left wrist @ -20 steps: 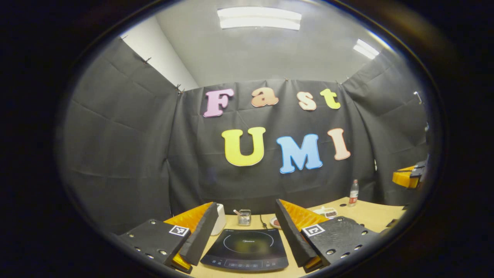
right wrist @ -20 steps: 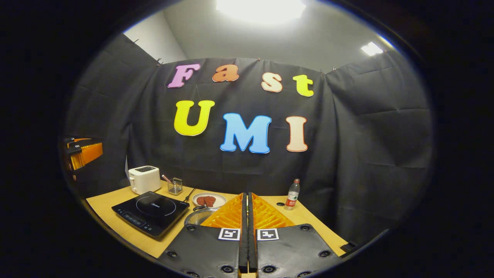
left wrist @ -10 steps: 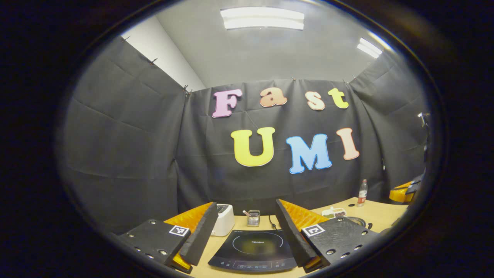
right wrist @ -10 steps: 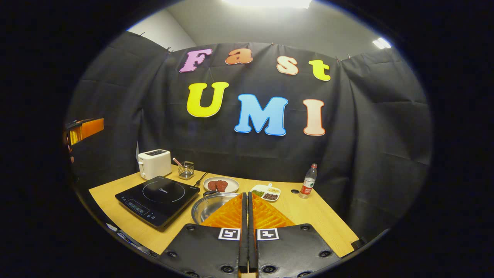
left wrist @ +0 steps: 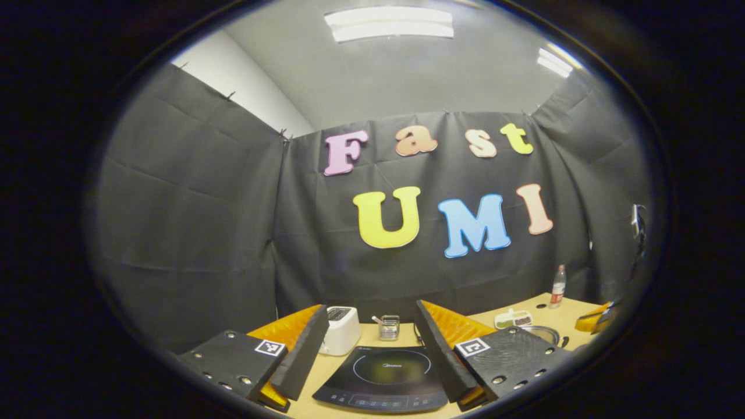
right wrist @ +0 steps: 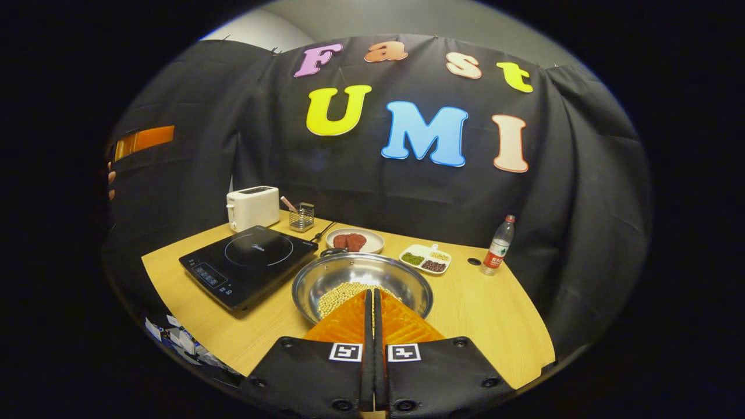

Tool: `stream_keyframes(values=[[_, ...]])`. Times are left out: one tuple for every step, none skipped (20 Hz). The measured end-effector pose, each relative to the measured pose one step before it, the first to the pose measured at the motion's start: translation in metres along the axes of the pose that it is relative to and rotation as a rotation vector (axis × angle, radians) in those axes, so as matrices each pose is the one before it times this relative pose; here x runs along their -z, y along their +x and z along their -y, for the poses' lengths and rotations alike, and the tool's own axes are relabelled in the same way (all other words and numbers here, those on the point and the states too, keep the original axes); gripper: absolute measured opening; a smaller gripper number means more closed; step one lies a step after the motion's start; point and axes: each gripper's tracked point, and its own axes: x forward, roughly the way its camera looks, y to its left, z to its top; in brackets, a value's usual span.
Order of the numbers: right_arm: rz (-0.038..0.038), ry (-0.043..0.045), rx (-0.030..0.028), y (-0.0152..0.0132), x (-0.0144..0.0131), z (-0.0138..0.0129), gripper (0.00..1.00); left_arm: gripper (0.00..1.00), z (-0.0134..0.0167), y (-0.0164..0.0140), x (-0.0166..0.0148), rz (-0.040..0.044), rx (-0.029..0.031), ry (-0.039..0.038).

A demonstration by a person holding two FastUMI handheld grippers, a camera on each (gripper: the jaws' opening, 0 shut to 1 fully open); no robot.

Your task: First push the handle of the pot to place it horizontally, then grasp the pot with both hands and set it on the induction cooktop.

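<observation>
Right now the right hand-held gripper (right wrist: 373, 293) has its two fingers pressed flat together, nothing between them, tips hanging above the near rim of the pot (right wrist: 362, 281). Pot is a shiny steel pan on the wooden desk (right wrist: 483, 314), just right of the induction cooktop (right wrist: 249, 258) and not on it. Pale beans lie in the pot bottom. Its dark handle (right wrist: 329, 252) sticks out at the far-left rim, pointing toward the cooktop's back corner; exact angle hard to tell.

Behind the pot: plate of red meat (right wrist: 354, 240), a divided dish (right wrist: 426, 259) with green, pale and dark beans, a water bottle (right wrist: 499, 246) far right. White toaster (right wrist: 252, 207) and a small wire holder (right wrist: 301, 216) sit behind the cooktop, a black cord running from it.

Left hand-held gripper (left wrist: 368, 347): fingers spread wide, empty, held above the desk with the cooktop (left wrist: 384, 378) framed in the gap. Same gripper shows at the far left edge of the right gripper view (right wrist: 143, 139), up high, with fingertips of the person's hand below it.

In the left gripper view the pot (left wrist: 542, 333) peeks out past the right finger, toaster (left wrist: 340, 330) and wire holder (left wrist: 388, 327) behind the cooktop, divided dish (left wrist: 513, 318) and bottle (left wrist: 558, 286) further right. Right hand-held gripper appears at the right edge (left wrist: 593, 320).
</observation>
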Motion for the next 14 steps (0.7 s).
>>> stream_keyframes(values=[[-0.01599, -0.00490, -0.01562, 0.00259, 0.00657, 0.00039, 0.02, 0.90, 0.00403, 0.00128, 0.00268, -0.00641, -0.00163, -0.00382], [-0.01528, -0.00452, -0.01338, 0.00326, 0.00541, 0.00100, 0.02, 0.90, 0.00424, 0.00129, 0.00191, -0.00687, -0.00241, 0.00035], [-0.01620, -0.00203, -0.01293, 0.00411, 0.00602, 0.00071, 0.02, 0.89, 0.00345, 0.00198, 0.00283, -0.00498, -0.00215, 0.00403], [-0.01822, 0.00086, -0.01438, 0.00447, 0.00496, 0.00050, 0.02, 0.88, 0.00376, 0.00310, 0.00023, -0.00376, -0.00321, 0.00631], [-0.02024, 0.00203, -0.01484, 0.00400, 0.00757, 0.00012, 0.02, 0.89, 0.00281, 0.00179, 0.00026, -0.00156, -0.00407, 0.00489], [-0.02136, 0.00025, -0.01511, 0.00378, 0.00595, 0.00032, 0.02, 0.88, 0.00340, 0.00228, 0.00057, -0.00213, -0.00234, 0.00249], [-0.02427, -0.00342, -0.00955, 0.00481, 0.00775, 0.00043, 0.02, 0.88, 0.00292, 0.00163, 0.00187, -0.00334, -0.00353, 0.00274], [-0.02228, -0.00386, -0.01074, 0.00210, 0.00545, 0.00067, 0.02, 0.88, 0.00276, 0.00303, -0.00025, -0.00282, -0.00362, 0.00408], [-0.02027, -0.00064, -0.01378, 0.00545, 0.00716, -0.00028, 0.02, 0.88, 0.00250, 0.00130, 0.00239, -0.00342, -0.00277, 0.00416], [-0.02210, -0.00062, -0.01272, 0.00335, 0.00600, 0.00135, 0.02, 0.88, 0.00217, 0.00195, 0.00127, -0.00501, -0.00382, 0.00399], [-0.02016, -0.00069, -0.01184, 0.00358, 0.00660, 0.00104, 0.02, 0.88, 0.00294, 0.00235, 0.00043, -0.00431, -0.00181, 0.00322], [-0.01577, -0.00034, -0.00679, 0.00349, 0.00438, 0.00199, 0.02, 0.88, 0.00276, 0.00206, 0.00025, -0.00381, -0.00118, 0.00357], [-0.01689, 0.00063, -0.00692, 0.00280, 0.00690, 0.00234, 0.02, 0.88, 0.00310, 0.00186, 0.00194, -0.00264, -0.00068, 0.00469], [-0.01238, 0.00468, -0.00487, 0.00301, 0.00339, 0.00287, 0.02, 0.88, 0.00307, 0.00193, 0.00052, -0.00127, 0.00005, 0.00447]])
